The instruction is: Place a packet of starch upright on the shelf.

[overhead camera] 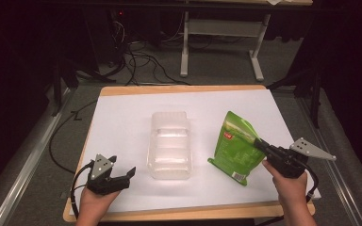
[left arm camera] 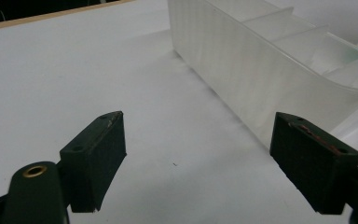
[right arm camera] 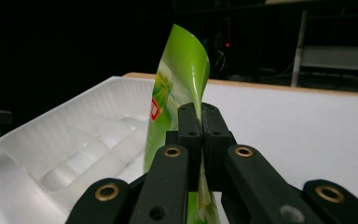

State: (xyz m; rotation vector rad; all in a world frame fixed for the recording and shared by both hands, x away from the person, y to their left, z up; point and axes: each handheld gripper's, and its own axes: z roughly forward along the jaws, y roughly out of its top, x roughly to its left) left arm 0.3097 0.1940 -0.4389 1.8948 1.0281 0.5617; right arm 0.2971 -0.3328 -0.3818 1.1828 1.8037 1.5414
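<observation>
A green snack pouch [overhead camera: 234, 146] hangs tilted above the right half of the white table top [overhead camera: 122, 113], pinched at its right edge by my right gripper [overhead camera: 258, 142]. In the right gripper view the jaws are shut on the pouch's thin edge [right arm camera: 200, 116], and the pouch [right arm camera: 179, 79] curls up above them. A clear plastic tray [overhead camera: 170, 145] with ribbed compartments lies in the middle of the table. My left gripper [overhead camera: 122, 170] rests at the front left with its jaws wide apart and nothing between them; its fingers [left arm camera: 95, 156] point at the tray's side wall [left arm camera: 242, 79].
The table's wooden edge [overhead camera: 184, 214] runs along the front. Beyond the table are a white desk frame [overhead camera: 185, 47], cables on the floor [overhead camera: 141, 61] and dark surroundings. Metal rails [overhead camera: 23, 160] flank the table.
</observation>
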